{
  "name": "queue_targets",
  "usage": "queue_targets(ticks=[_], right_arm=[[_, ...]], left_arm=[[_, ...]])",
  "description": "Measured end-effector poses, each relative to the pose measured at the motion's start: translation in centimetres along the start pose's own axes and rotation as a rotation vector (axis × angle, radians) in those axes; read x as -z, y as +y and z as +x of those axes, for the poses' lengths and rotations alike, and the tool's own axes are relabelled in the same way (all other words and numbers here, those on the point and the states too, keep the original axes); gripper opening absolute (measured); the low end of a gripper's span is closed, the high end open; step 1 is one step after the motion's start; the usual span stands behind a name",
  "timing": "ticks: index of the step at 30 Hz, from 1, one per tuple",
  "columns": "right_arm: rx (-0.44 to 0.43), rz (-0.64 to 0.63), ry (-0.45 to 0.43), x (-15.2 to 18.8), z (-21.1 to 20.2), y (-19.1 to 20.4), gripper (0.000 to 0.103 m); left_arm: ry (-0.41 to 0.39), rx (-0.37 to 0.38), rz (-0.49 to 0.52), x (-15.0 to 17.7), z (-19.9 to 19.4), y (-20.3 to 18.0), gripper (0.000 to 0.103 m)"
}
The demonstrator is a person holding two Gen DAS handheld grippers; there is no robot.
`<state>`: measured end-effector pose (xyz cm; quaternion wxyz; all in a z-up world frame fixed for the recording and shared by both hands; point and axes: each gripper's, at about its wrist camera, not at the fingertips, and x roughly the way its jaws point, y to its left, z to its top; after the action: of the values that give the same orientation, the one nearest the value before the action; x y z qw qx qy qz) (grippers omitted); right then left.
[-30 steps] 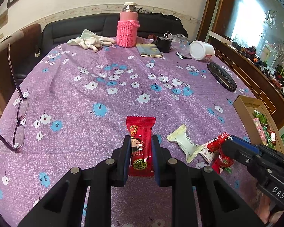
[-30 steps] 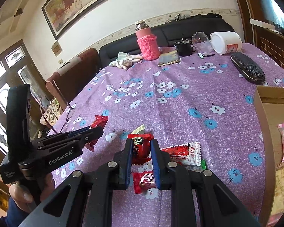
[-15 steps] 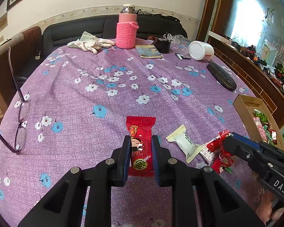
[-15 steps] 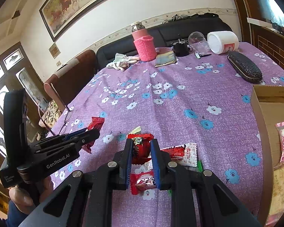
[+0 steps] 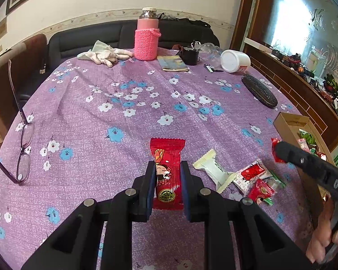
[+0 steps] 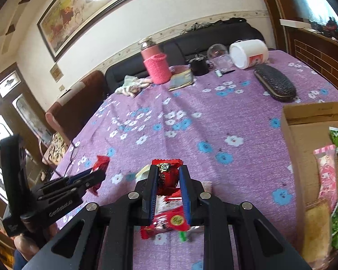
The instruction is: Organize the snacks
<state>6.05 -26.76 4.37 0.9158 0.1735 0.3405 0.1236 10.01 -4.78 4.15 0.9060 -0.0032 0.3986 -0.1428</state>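
My left gripper is shut on a long red snack packet with a cartoon face, held above the purple flowered tablecloth. My right gripper is shut on a small red candy packet, lifted over a small pile of snacks. In the left wrist view the pile holds a white packet, a red-and-white packet and a small red packet. A cardboard box with several snacks stands at the right; it also shows in the left wrist view.
Glasses lie at the table's left edge. At the far side stand a pink flask, white gloves, a booklet, a black cup, a white jar and a dark glasses case.
My right gripper has risen with the red candy and swung toward the box on the right. My left gripper keeps its red packet and has barely moved.
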Motion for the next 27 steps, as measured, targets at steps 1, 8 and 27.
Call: queue_targets(ticks=[1, 8, 27], right_arm=[[0.005, 0.007, -0.003, -0.1, -0.1, -0.3, 0.020], [0.058, 0.082, -0.032, -1.3, -1.0, -3.0, 0.020], [0.288, 0.454, -0.096, -4.0, -6.8, -17.4, 0.020]], left_arm=[[-0.002, 0.005, 0.001, 0.0, -0.1, 0.0, 0.020], [-0.013, 0.057, -0.013, -0.1, -0.6, -0.1, 0.020], [0.027, 0.145, 0.036, -0.2, -0.9, -5.4, 0.020]])
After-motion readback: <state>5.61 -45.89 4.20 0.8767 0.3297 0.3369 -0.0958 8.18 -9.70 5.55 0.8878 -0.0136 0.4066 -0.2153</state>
